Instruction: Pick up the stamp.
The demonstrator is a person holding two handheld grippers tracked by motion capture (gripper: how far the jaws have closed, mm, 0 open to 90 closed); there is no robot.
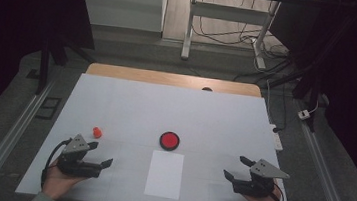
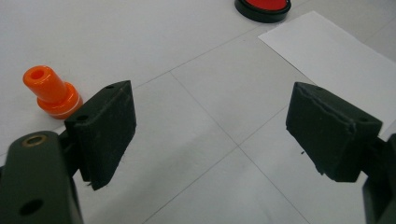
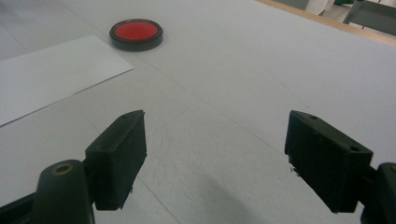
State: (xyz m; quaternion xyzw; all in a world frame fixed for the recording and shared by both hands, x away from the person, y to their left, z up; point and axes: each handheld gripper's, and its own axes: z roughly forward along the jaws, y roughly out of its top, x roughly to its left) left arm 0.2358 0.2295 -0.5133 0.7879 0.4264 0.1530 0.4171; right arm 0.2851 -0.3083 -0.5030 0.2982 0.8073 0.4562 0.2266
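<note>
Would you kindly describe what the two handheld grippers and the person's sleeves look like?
Both the left gripper and the right gripper are black, each with two blocky black fingers, a grey three-cornered plate on top and a trailing black cable. A pale greyish sleeve cuff shows at the left wrist.

Lab or recording room: dark curtains [image 1: 19,18] both sides, floor rails [image 1: 9,135], loose cables [image 1: 233,36] and power strip [image 1: 277,136] on grey floor, white-covered counter [image 1: 130,105], desk frame [image 1: 225,15] behind.
</note>
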